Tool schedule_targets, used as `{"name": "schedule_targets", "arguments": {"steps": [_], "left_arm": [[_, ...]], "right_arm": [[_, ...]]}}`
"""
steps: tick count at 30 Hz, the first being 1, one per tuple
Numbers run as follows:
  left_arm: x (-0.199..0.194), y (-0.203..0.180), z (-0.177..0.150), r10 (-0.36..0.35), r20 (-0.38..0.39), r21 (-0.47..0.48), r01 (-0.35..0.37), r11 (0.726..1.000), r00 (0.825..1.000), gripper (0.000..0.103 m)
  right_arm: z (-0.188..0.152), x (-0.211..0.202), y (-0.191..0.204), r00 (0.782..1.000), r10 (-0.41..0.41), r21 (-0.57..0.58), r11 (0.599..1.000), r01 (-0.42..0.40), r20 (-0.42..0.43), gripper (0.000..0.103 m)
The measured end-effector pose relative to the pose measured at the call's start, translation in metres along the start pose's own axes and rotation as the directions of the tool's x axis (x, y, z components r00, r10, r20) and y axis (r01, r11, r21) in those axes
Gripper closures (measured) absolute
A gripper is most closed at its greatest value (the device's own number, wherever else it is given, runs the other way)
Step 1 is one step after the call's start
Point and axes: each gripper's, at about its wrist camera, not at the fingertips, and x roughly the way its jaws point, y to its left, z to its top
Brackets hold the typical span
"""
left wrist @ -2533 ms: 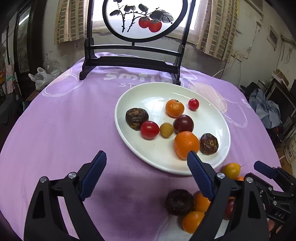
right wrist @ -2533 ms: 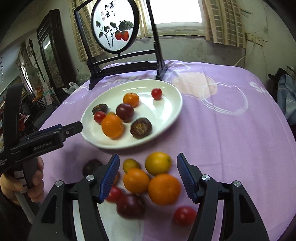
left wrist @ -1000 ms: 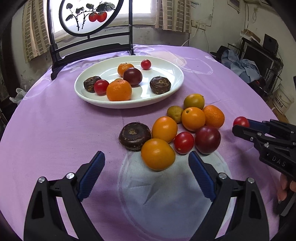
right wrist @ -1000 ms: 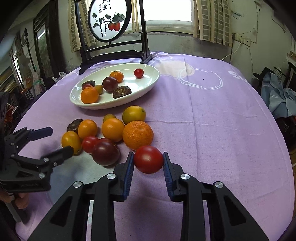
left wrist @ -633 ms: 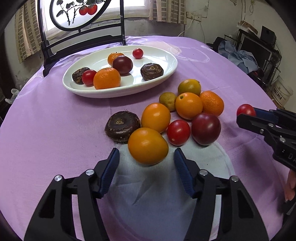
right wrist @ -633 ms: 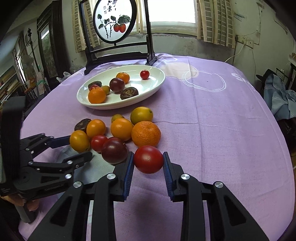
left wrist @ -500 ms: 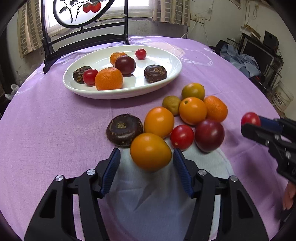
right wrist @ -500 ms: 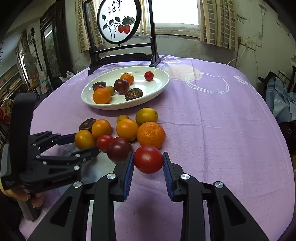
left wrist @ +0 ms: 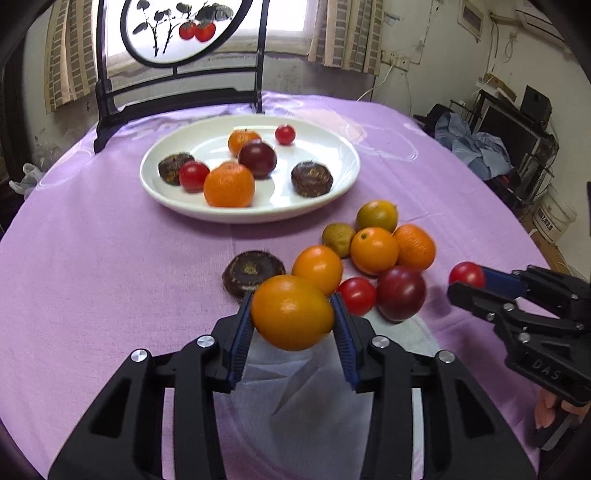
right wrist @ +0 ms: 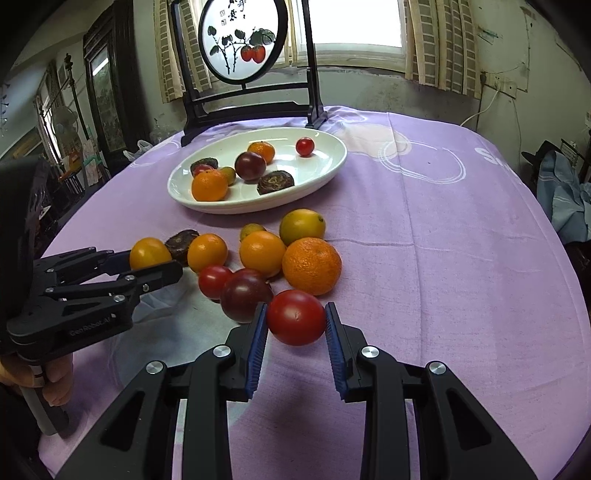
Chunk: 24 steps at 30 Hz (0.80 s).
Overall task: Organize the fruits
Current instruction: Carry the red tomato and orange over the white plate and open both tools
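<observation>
My left gripper (left wrist: 291,314) is shut on a yellow-orange fruit (left wrist: 291,312) and holds it above the cloth; it also shows in the right wrist view (right wrist: 149,253). My right gripper (right wrist: 295,321) is shut on a red tomato (right wrist: 295,316), seen in the left wrist view (left wrist: 466,274) too. A pile of loose fruit lies between them: a dark plum (left wrist: 400,292), a small tomato (left wrist: 356,295), oranges (left wrist: 373,250) and a brown fruit (left wrist: 253,273). A white plate (left wrist: 340,184) behind holds several fruits.
The round table wears a purple cloth (left wrist: 92,258). A black-framed painted screen (left wrist: 177,33) stands behind the plate. A white cloth patch (left wrist: 295,398) lies under my left gripper. Clutter and a chair stand at the right beyond the table edge.
My left gripper came back from the plate to the loose pile, closed on the yellow-orange fruit and lifted it. My right gripper closed on the red tomato and keeps holding it.
</observation>
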Motion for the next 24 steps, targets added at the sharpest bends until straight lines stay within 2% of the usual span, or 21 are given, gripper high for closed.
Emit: {"name": "schedule_targets", "arguments": {"steps": [3, 8, 11, 15, 21, 24], "left_arm": [[-0.009, 0.005, 0.006, -0.002, 0.012, -0.022, 0.002, 1.0, 1.0, 0.063], [-0.014, 0.016, 0.025, -0.007, -0.003, -0.051, 0.007, 0.999, 1.0, 0.063], [-0.012, 0.018, 0.042, 0.027, 0.003, -0.035, -0.027, 0.999, 1.0, 0.063], [-0.004, 0.027, 0.066, 0.07, 0.017, -0.04, -0.069, 0.997, 0.997, 0.063], [0.026, 0.052, 0.094, 0.173, 0.003, -0.076, -0.173, 0.982, 0.985, 0.063], [0.039, 0.064, 0.104, 0.189, -0.011, -0.104, -0.19, 0.976, 0.982, 0.063]], "right_arm": [[0.001, -0.002, -0.001, 0.996, 0.091, 0.051, 0.995, -0.091, -0.006, 0.071], [0.019, -0.012, 0.017, 0.989, 0.15, 0.02, 0.988, -0.15, 0.021, 0.072], [0.042, -0.014, 0.029, 0.99, 0.131, -0.046, 0.991, -0.128, 0.049, 0.072], [0.077, 0.003, 0.043, 0.993, 0.1, -0.106, 0.99, -0.093, 0.068, 0.072], [0.111, 0.056, 0.05, 0.998, 0.065, -0.116, 0.991, -0.063, 0.006, 0.072], [0.119, 0.076, 0.054, 0.998, 0.058, -0.12, 0.991, -0.061, -0.025, 0.072]]}}
